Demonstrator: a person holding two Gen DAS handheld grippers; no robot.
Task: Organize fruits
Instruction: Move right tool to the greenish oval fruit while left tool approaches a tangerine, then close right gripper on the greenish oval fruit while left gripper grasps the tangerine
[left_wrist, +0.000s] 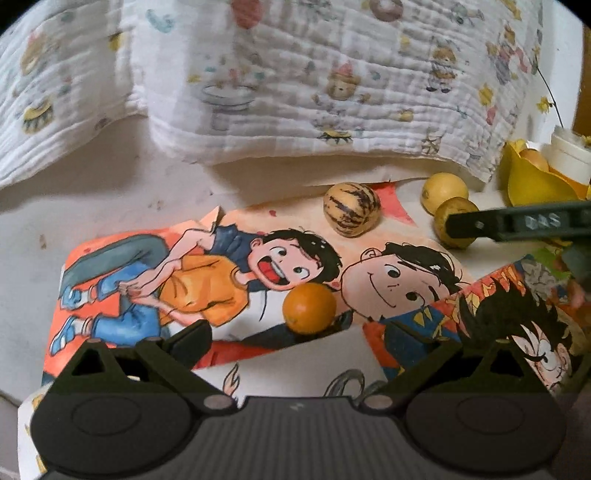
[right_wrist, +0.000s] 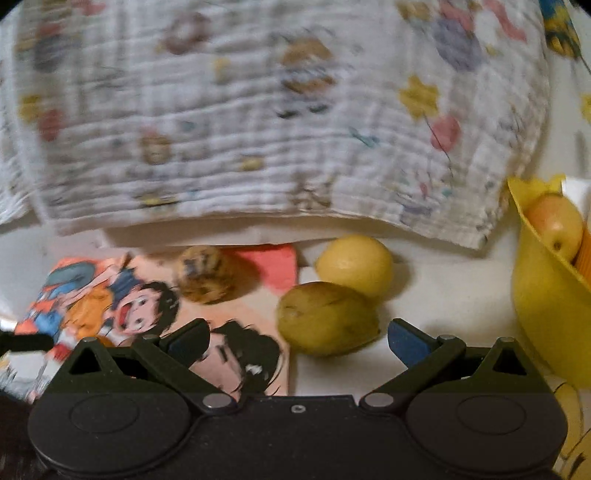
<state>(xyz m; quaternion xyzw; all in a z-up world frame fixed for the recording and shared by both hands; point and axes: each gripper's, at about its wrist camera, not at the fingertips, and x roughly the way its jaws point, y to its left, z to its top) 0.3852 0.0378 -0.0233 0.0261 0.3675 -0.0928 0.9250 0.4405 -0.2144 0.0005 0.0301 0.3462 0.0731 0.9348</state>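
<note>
both sets of fingers spread wide and hold nothing: the left gripper (left_wrist: 325, 339) hovers near a smooth round orange (left_wrist: 309, 308) lying on glossy cartoon paper (left_wrist: 147, 280), the right gripper (right_wrist: 299, 338) just before a dull green oval fruit (right_wrist: 327, 317). behind it sit a lemon (right_wrist: 356, 266), a striped melon (right_wrist: 205, 273) and, far right, a yellow plastic bowl (right_wrist: 543, 314) under crinkled printed cloth (right_wrist: 258, 129).
</note>
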